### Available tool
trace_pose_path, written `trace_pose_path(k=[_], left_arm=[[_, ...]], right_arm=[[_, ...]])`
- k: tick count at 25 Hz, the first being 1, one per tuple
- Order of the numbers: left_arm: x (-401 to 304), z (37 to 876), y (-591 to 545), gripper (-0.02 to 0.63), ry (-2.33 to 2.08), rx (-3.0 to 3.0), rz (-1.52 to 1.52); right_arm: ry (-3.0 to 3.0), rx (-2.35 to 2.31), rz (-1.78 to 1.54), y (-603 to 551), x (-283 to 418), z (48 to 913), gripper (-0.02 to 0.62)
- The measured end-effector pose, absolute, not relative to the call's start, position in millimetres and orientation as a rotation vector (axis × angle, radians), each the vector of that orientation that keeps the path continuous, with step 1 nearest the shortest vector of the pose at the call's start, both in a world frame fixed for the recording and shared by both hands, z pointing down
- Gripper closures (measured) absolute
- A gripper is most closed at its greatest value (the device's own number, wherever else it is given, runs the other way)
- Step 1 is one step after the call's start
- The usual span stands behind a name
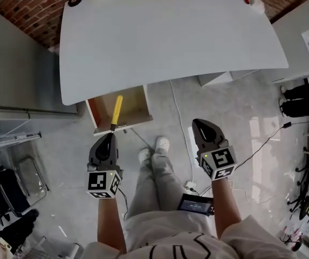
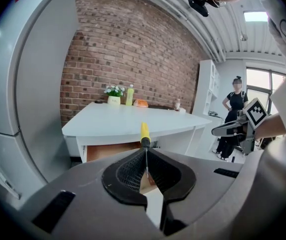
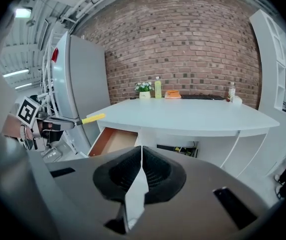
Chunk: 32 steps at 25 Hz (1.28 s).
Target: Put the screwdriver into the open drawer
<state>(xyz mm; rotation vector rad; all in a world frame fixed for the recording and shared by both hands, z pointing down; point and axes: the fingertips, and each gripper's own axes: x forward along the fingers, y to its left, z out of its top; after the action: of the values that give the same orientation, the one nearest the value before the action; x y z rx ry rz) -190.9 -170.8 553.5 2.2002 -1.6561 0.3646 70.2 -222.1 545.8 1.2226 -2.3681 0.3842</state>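
The screwdriver (image 1: pixel 116 111) has a yellow handle and a thin metal shaft. My left gripper (image 1: pixel 111 135) is shut on the shaft, and the handle points forward over the open wooden drawer (image 1: pixel 135 110) under the white table (image 1: pixel 170 36). In the left gripper view the shaft of the screwdriver (image 2: pixel 144 133) runs between the closed jaws, with the drawer (image 2: pixel 114 150) just beyond. My right gripper (image 1: pixel 198 124) hangs over the floor to the right, shut and holding nothing. The right gripper view shows the drawer (image 3: pixel 114 140) and the screwdriver (image 3: pixel 93 118) off to the left.
A grey refrigerator (image 1: pixel 14 63) stands left of the table. A flower pot (image 2: pixel 114 96) and bottles (image 3: pixel 157 88) line the table's far edge by the brick wall. Cables (image 1: pixel 178 117) cross the floor. A person (image 2: pixel 236 109) stands at the right. My shoes (image 1: pixel 154 149) are below the drawer.
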Motion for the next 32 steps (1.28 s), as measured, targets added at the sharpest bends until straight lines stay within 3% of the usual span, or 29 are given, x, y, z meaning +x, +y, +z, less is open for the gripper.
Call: trace_pose_path(k=[32], left_arm=[[-178, 759, -282, 0.584, -1.330, 2.093, 0.584]], right_arm=[[-2.258, 1.208, 0.580, -255, 98, 700, 0.574]])
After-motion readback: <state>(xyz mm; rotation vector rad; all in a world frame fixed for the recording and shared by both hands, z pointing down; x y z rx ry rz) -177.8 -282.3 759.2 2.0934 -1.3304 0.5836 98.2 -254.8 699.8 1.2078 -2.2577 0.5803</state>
